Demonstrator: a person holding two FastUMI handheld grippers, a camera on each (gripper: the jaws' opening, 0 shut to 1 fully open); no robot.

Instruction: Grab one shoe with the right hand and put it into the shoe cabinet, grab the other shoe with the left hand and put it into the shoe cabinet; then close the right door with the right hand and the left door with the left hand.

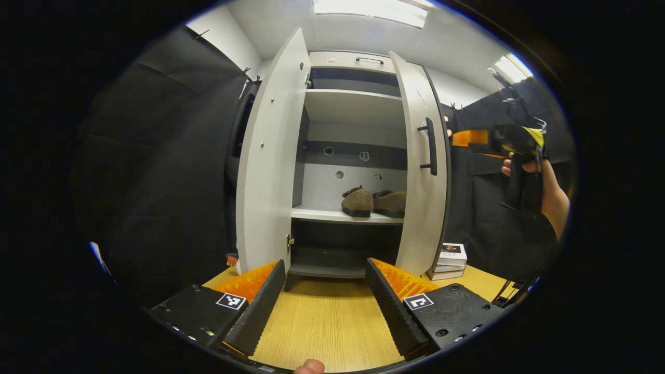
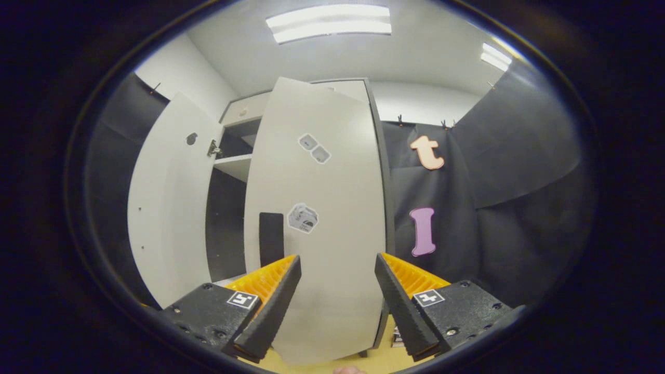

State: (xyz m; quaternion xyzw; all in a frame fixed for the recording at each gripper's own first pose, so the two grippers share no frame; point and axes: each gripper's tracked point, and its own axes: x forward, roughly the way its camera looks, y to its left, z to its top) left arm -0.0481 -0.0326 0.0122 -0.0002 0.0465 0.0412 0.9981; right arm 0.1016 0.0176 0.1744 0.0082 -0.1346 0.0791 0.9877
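Note:
The pale shoe cabinet [image 1: 353,109] stands on a wooden table with both doors swung out. Two brown shoes [image 1: 358,201] [image 1: 394,202] sit side by side on its middle shelf, the right one partly hidden by the right door [image 1: 418,197], which has a black handle [image 1: 431,146]. The left door [image 1: 270,156] stands wide. My left gripper [image 1: 324,296] is open and holds nothing, low over the table in front of the cabinet. In the right gripper view my right gripper [image 2: 337,291] is open, close before the right door [image 2: 322,208]. A hand holds that gripper [image 1: 467,139] beside the right door.
The wooden table [image 1: 327,327] reaches from my left gripper to the cabinet's foot. A stack of flat boxes [image 1: 449,259] lies by the cabinet's right corner and a small red thing [image 1: 231,258] by its left. Black cloth walls close in on both sides.

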